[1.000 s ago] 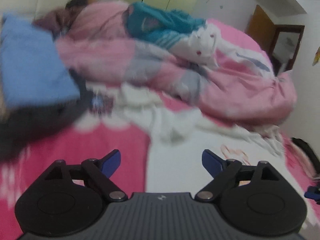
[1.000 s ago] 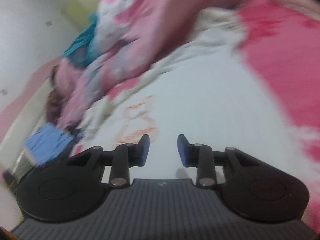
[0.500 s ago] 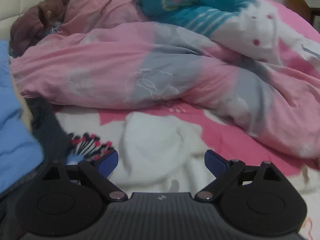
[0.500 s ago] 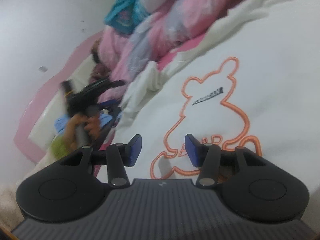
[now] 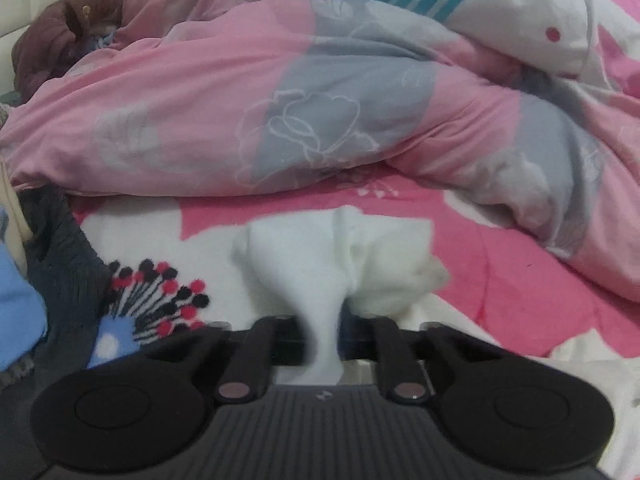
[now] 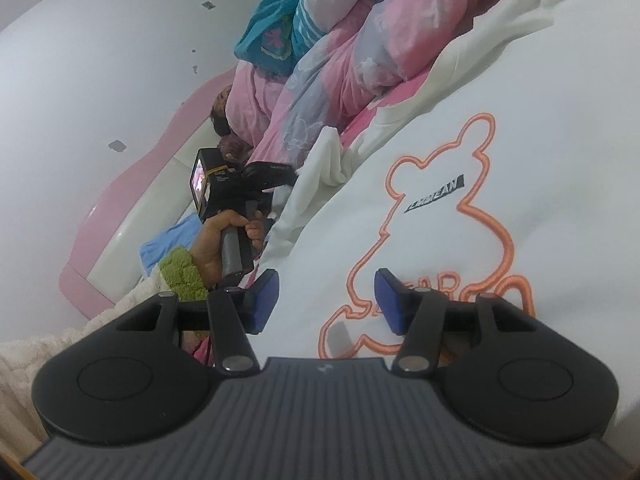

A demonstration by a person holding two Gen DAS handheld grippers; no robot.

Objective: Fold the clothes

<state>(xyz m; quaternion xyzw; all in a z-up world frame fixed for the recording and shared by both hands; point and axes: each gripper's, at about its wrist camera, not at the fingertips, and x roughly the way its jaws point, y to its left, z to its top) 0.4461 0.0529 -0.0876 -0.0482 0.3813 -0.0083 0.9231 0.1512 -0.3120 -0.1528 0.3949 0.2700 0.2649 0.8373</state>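
Pink floral bedspread [image 5: 500, 280]: left tool [image 5: 322, 334] pinches white sweatshirt [image 6: 500, 128]; right tool [image 6: 326, 300] half-open, empty.

White garment [image 6: 540, 168]: soft matt cloth, its orange bear outline [image 6: 494, 240] raised, corded stitching. Left gripper [image 5: 322, 340]: matt black plastic, ribbed grey body, shiny metal pivot pins. Right gripper [image 6: 326, 300] alike, with matt blue pads [image 6: 262, 300]. At 12 o'clock in the left view, the quilt [image 5: 240, 112] is smooth thin cotton; the sheet [image 5: 520, 280] looks fleecy. Sleeve [image 6: 180, 274] at 9 o'clock: nubbly green pile
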